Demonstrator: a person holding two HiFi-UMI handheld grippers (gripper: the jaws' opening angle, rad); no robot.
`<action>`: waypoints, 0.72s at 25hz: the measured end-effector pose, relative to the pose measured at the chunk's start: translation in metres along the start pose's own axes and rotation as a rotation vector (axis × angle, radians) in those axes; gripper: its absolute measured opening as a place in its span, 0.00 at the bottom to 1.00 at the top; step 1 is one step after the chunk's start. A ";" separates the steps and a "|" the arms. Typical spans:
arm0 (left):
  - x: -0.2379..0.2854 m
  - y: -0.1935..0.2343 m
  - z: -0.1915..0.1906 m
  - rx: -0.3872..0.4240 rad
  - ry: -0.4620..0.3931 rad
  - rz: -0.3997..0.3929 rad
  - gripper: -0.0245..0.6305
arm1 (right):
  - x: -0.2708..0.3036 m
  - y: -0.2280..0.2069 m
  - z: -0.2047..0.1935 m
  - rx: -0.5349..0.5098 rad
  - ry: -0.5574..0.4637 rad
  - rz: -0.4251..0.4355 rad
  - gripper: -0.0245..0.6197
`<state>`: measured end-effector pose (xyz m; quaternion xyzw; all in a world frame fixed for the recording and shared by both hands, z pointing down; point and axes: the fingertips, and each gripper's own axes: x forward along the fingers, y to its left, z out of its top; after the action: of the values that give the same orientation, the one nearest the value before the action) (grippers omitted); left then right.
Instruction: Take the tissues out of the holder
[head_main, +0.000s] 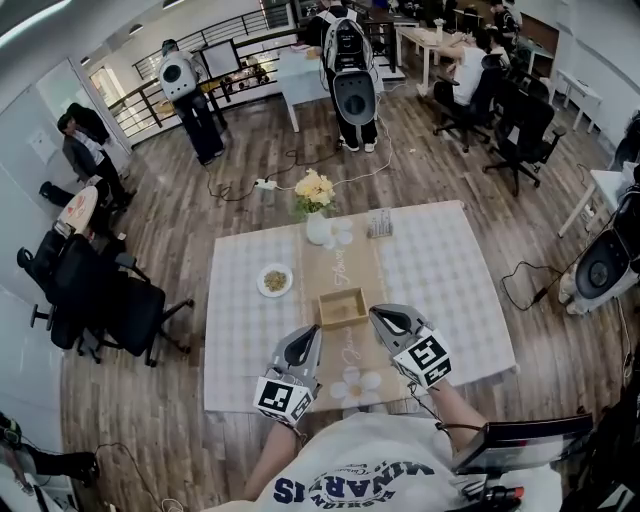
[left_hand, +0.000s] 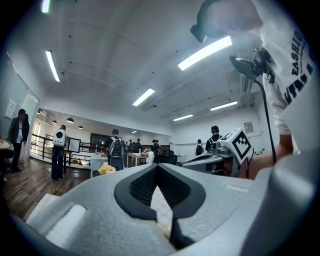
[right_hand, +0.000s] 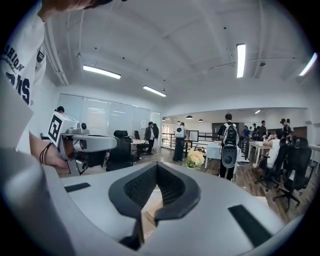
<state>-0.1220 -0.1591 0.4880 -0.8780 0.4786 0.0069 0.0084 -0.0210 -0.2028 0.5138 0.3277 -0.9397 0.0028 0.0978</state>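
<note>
Tissues: none made out in any view. Likely holder, a shallow square wooden box (head_main: 342, 307), sits mid-frame on the beige printed runner (head_main: 345, 268), open top showing only bare tan: fits tissues already out, or lying too flat to see. Small grey rack (head_main: 379, 222) higher up, contents too small to tell. Just below the box, aimed at it for reach: left gripper (head_main: 313, 332) and right gripper (head_main: 377, 313), matte grey shells, ribbed black pads (right_hand: 133, 193) pressed together, nothing between.

On the table (head_main: 450, 290), a wooden box (head_main: 342, 307) sits centrally, a plate (head_main: 274, 279) to its left, a flower vase (head_main: 316, 228) behind it.
</note>
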 end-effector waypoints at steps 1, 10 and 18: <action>0.000 -0.001 0.000 0.000 0.004 -0.003 0.04 | 0.000 0.000 0.000 0.002 -0.001 -0.001 0.05; 0.000 -0.004 -0.003 -0.006 0.010 -0.013 0.04 | 0.002 0.001 -0.001 0.003 -0.004 0.006 0.05; 0.004 -0.009 -0.013 -0.014 0.011 -0.027 0.04 | 0.006 -0.002 -0.008 0.005 -0.008 0.010 0.05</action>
<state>-0.1117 -0.1579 0.5014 -0.8843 0.4668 0.0054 -0.0001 -0.0232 -0.2072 0.5230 0.3234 -0.9417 0.0046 0.0932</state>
